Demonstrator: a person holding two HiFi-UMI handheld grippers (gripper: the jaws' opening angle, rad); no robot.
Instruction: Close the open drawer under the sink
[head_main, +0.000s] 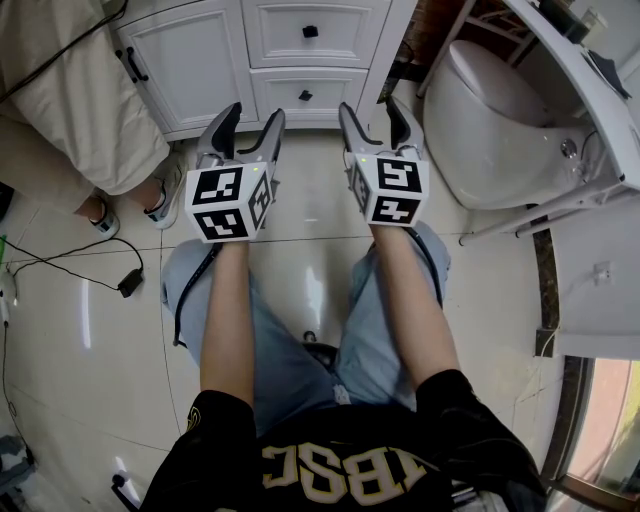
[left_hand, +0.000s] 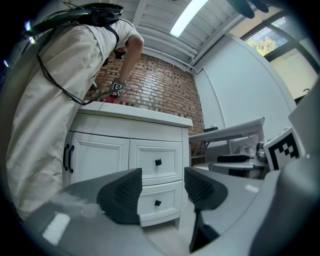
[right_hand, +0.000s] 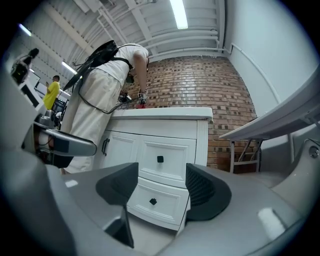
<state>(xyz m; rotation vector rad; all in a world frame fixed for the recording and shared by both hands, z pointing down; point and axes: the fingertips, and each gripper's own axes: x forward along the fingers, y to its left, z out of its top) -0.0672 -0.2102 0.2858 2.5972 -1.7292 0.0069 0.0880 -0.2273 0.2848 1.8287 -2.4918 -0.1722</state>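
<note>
Across the top of the head view, a white cabinet (head_main: 190, 70) is being shown with two drawers stacked in its right half: an upper drawer (head_main: 310, 30) and a lower drawer (head_main: 305, 95), each with a small dark knob. Both fronts are being seen about level with the cabinet face; whether either is standing slightly out cannot be told. Below them, near frame centre, the left gripper (head_main: 254, 115) and the right gripper (head_main: 371, 108) are being held side by side over the tiled floor (head_main: 300, 270), pointed at the drawers and apart from them. In each gripper view the jaws are being held apart with nothing between them, and the lower drawer's knob is being framed in the gap. At upper left, a second person (head_main: 70, 90) in pale clothing is being seen standing against the cabinet. At upper right, a white rounded fixture (head_main: 490, 130) is being shown.
</note>
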